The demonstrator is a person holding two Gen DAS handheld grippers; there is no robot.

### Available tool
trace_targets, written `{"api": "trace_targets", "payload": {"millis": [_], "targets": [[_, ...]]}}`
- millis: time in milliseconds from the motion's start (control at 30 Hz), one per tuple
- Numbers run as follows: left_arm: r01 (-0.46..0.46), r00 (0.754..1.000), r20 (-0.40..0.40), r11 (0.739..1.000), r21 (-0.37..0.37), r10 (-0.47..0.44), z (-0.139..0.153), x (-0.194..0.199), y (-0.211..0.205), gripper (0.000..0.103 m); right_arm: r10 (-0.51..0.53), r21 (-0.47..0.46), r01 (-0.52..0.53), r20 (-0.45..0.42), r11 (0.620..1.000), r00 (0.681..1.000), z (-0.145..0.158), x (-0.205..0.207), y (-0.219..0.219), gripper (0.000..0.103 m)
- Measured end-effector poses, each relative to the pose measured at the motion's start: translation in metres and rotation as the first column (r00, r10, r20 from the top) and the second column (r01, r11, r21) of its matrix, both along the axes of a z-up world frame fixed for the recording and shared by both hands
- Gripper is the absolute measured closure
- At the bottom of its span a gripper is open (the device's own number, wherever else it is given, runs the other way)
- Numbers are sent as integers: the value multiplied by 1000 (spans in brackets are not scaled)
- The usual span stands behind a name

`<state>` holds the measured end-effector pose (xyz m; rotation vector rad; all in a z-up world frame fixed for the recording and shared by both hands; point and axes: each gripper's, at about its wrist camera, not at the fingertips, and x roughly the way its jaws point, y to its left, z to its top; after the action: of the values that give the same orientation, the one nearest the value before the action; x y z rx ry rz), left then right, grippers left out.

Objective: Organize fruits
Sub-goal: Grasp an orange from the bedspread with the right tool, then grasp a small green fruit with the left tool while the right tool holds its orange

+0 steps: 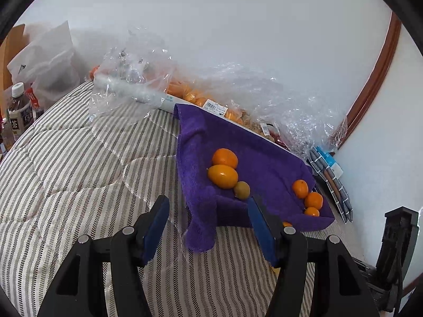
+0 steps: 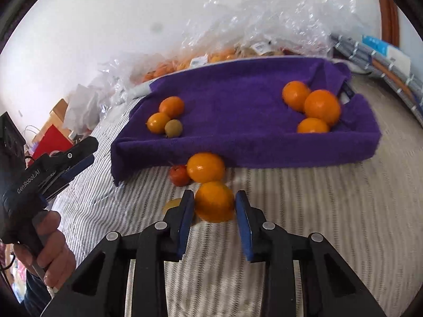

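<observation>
A purple towel-lined tray (image 2: 238,148) lies on the striped bedding. In it are two oranges and a small green-brown fruit (image 2: 173,127) at the left, and three oranges (image 2: 322,109) at the right. In front of the tray lie an orange (image 2: 205,167) and a small red fruit (image 2: 179,175). My right gripper (image 2: 214,207) has its jaws around another orange (image 2: 214,201); the left pad touches it, a small gap shows at the right pad. My left gripper (image 1: 208,212) is open and empty, just before the tray's near left corner (image 1: 201,211); it also shows in the right wrist view (image 2: 79,155).
Clear plastic bags (image 1: 185,89) with more oranges lie behind the tray against the white wall. Bottles (image 1: 18,111) stand at the far left. Folded grey cloths (image 1: 333,185) lie right of the tray. A yellow scrap (image 2: 173,204) lies beside the right gripper's left finger.
</observation>
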<state>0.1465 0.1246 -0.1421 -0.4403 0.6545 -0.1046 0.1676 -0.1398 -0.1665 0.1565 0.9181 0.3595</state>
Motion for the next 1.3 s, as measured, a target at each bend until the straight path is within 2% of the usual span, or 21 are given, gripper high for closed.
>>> {"api": "trace_targets", "payload": {"millis": [33, 67, 133, 333, 433, 500, 700, 767, 833, 967, 1133, 1233, 1300], "targets": [[2, 1000, 0, 1000, 3, -2, 0, 0, -1, 43, -16, -22, 16, 20, 1000, 1000, 4, -4, -6, 72], [6, 1000, -2, 1000, 3, -6, 0, 0, -2, 43, -27, -45, 29, 37, 999, 999, 7, -7, -10, 77], [17, 1000, -5, 1000, 1, -17, 0, 1, -4, 43, -38, -86, 42, 57, 995, 998, 11, -12, -21, 79], [42, 999, -7, 999, 28, -42, -1, 2, -13, 43, -43, -117, 45, 21, 992, 999, -4, -10, -29, 78], [47, 999, -10, 998, 37, -47, -2, 2, -15, 43, -53, -129, 54, 9, 990, 999, -13, -10, -27, 66], [50, 999, -12, 998, 34, -50, -2, 2, -15, 43, -55, -146, 53, -8, 988, 998, -18, -11, -27, 67], [71, 997, -11, 997, 37, -70, -2, 2, -18, 43, -54, -211, 57, 17, 976, 998, -18, -25, -29, 65], [82, 997, -11, 995, 50, -82, -2, 1, -21, 43, -53, -208, 57, 27, 976, 998, -17, -28, -31, 71], [103, 995, -18, 992, 69, -102, -3, 1, -27, 43, -55, -216, 61, 33, 974, 998, -16, -30, -31, 71], [164, 986, -32, 981, 107, -162, -6, 2, -41, 43, -67, -224, 80, 65, 971, 996, -13, -33, -38, 71], [282, 959, -87, 945, 166, -271, -12, 1, -69, 43, -108, -231, 126, 90, 965, 990, -11, -32, -59, 71], [311, 950, -105, 928, 204, -295, -14, -3, -83, 43, -119, -192, 135, 91, 972, 989, -10, -31, -70, 71], [326, 944, -109, 926, 189, -310, -13, -4, -88, 44, -113, -169, 128, 95, 977, 989, -9, -33, -72, 71]]}}
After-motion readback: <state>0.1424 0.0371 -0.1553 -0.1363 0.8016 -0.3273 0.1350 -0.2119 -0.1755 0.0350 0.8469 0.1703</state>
